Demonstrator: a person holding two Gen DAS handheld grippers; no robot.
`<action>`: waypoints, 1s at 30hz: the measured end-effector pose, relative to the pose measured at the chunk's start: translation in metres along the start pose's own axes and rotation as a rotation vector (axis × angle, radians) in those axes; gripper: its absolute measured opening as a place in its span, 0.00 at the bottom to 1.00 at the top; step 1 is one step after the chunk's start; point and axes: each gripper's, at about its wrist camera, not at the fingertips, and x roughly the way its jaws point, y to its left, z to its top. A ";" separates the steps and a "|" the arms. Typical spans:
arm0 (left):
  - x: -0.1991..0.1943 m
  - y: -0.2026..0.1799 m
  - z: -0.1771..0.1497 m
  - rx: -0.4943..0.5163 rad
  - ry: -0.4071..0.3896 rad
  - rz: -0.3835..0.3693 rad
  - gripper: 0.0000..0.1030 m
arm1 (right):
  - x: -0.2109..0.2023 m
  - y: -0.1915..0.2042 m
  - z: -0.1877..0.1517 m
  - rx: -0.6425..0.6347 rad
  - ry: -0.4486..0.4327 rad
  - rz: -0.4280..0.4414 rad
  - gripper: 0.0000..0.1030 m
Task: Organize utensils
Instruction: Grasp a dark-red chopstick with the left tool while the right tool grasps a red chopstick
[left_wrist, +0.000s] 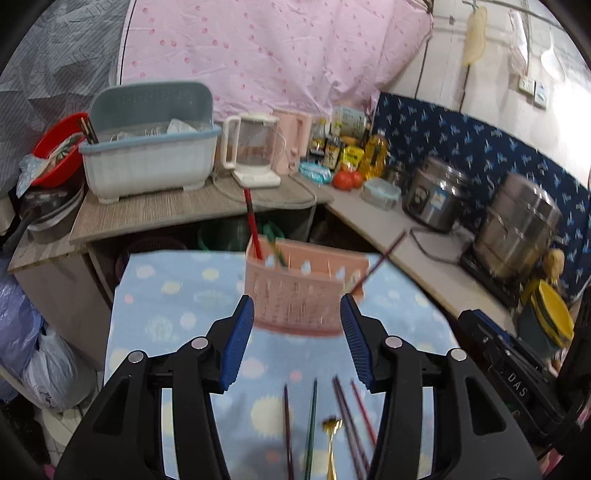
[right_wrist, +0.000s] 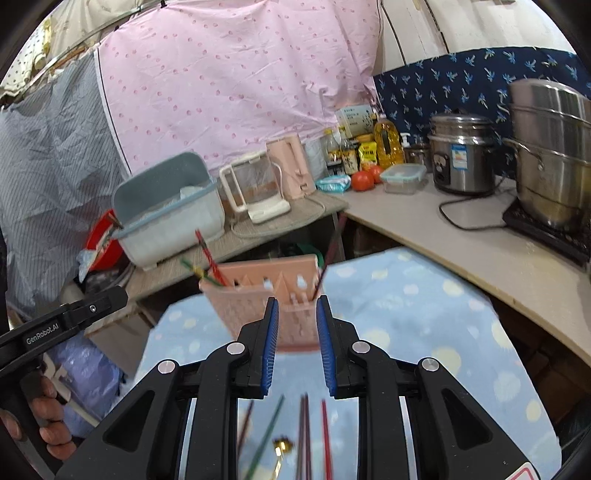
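Note:
A pink slotted utensil holder (left_wrist: 301, 291) stands on a blue dotted cloth (left_wrist: 177, 295); it also shows in the right wrist view (right_wrist: 258, 295). A red chopstick (left_wrist: 253, 221), a green one and a dark one (left_wrist: 384, 258) stick out of it. Several loose chopsticks (left_wrist: 312, 421) and a gold spoon (left_wrist: 330, 432) lie on the cloth below my left gripper (left_wrist: 297, 308), which is open and empty. My right gripper (right_wrist: 294, 308) is open and empty above the same chopsticks (right_wrist: 304, 424) and spoon (right_wrist: 280, 448).
A wooden counter (left_wrist: 177, 210) behind holds a blue dish bin (left_wrist: 147, 158), a kettle (left_wrist: 255, 147), bottles and tomatoes. A white counter (right_wrist: 480, 251) on the right holds a rice cooker (right_wrist: 461, 155) and a steel pot (right_wrist: 550, 155). The other gripper's body (right_wrist: 62, 321) is at left.

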 end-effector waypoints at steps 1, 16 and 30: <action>-0.001 0.001 -0.011 0.000 0.019 0.005 0.45 | -0.006 -0.002 -0.011 -0.002 0.012 -0.003 0.21; -0.003 0.012 -0.185 -0.009 0.293 0.040 0.45 | -0.041 -0.032 -0.167 -0.002 0.277 -0.073 0.21; 0.001 0.011 -0.228 -0.002 0.346 0.065 0.43 | -0.027 -0.028 -0.208 -0.038 0.355 -0.065 0.21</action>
